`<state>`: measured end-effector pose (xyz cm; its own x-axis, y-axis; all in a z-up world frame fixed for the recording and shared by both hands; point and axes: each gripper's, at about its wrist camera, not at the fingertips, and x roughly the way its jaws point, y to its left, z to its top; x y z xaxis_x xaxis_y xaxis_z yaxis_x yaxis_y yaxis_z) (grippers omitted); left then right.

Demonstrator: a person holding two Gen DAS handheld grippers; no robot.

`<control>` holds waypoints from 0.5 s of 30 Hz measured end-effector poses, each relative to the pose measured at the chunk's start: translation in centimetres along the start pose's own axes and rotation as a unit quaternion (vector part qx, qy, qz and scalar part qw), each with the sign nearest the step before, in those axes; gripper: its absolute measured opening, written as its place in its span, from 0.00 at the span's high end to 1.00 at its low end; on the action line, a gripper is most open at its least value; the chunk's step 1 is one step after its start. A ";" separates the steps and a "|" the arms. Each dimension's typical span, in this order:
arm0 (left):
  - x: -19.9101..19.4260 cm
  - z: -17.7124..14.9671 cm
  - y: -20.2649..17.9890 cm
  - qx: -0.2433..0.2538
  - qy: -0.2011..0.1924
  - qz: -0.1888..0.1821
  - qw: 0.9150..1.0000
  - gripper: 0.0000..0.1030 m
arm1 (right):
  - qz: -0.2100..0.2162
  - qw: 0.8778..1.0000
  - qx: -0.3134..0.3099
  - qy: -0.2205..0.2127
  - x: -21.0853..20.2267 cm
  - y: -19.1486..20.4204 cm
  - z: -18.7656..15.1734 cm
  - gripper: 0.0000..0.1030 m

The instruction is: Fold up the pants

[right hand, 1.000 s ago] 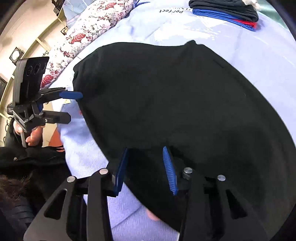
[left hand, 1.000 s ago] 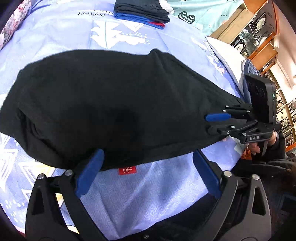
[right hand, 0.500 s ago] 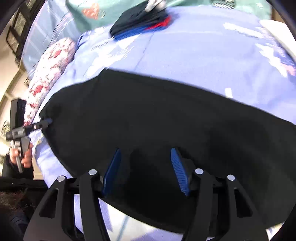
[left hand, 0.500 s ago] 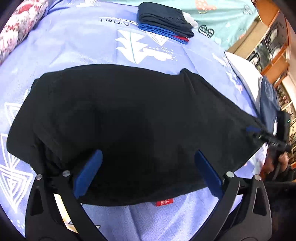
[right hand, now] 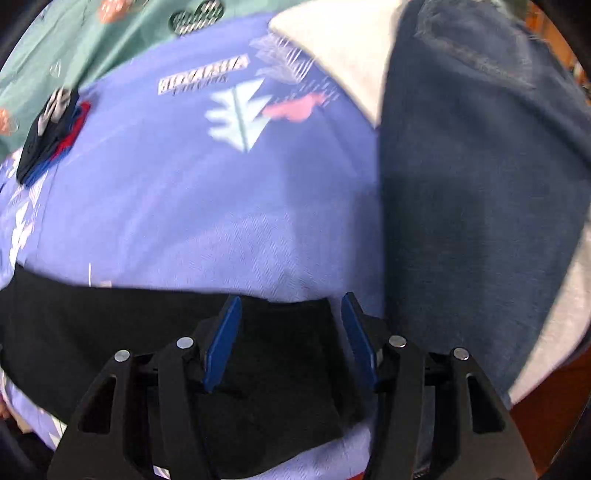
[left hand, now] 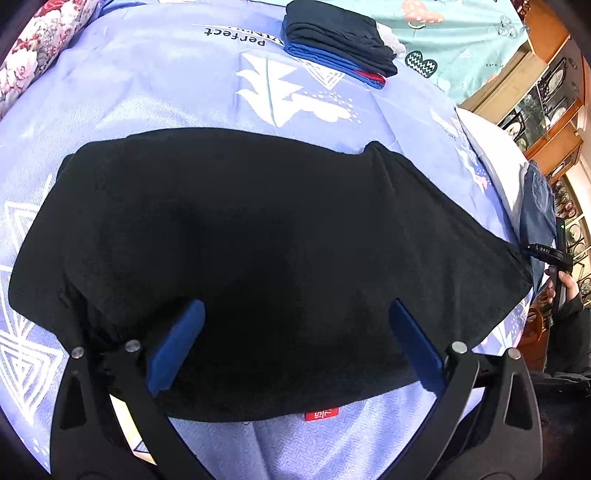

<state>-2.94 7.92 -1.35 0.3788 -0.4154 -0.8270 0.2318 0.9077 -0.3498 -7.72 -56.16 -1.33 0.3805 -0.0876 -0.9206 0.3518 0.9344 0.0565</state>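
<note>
The black pants (left hand: 258, 266) are spread flat on the blue sheet (left hand: 155, 85), a red tag (left hand: 321, 414) at the near hem. "Perfect" (left hand: 236, 36) is printed on the sheet beside stacked clothes (left hand: 340, 44). Both the left gripper (left hand: 295, 347) and right gripper (right hand: 290, 339) are held released above the pants.

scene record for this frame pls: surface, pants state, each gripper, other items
surface: blue printed bedsheet
pants: black pants lying folded flat on the sheet, red tag at the near edge
left gripper: open, over the pants
right gripper: open, over the pants' end
other: stack of folded clothes at the far side; jeans on the right
</note>
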 end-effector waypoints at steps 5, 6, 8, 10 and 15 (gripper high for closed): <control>0.2 0.1 -0.3 0.005 0.004 0.009 1.000 0.02 | -0.027 0.998 -0.012 0.051 2.5 0.9 -0.1 0.55; 0.2 0.1 -0.4 0.006 0.004 0.010 1.000 0.02 | -0.024 0.998 -0.016 0.050 2.3 0.5 0.0 0.71; 0.3 0.1 -0.4 0.006 0.005 0.013 1.000 0.02 | -0.030 0.998 -0.035 0.045 1.7 0.9 0.0 0.93; 0.3 0.1 -0.4 0.006 0.006 0.013 1.000 0.02 | -0.028 0.998 -0.039 0.035 0.6 0.6 0.0 0.94; 0.5 0.4 -0.8 0.007 0.005 0.014 1.000 0.02 | -0.050 0.998 -0.037 -0.012 -2.5 -0.5 0.4 0.94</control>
<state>-2.59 6.95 -1.36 0.3766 -0.3896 -0.8404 0.2339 0.9178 -0.3207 -8.52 -56.51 1.05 0.3669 -0.1900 -0.9106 0.3248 0.9435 -0.0659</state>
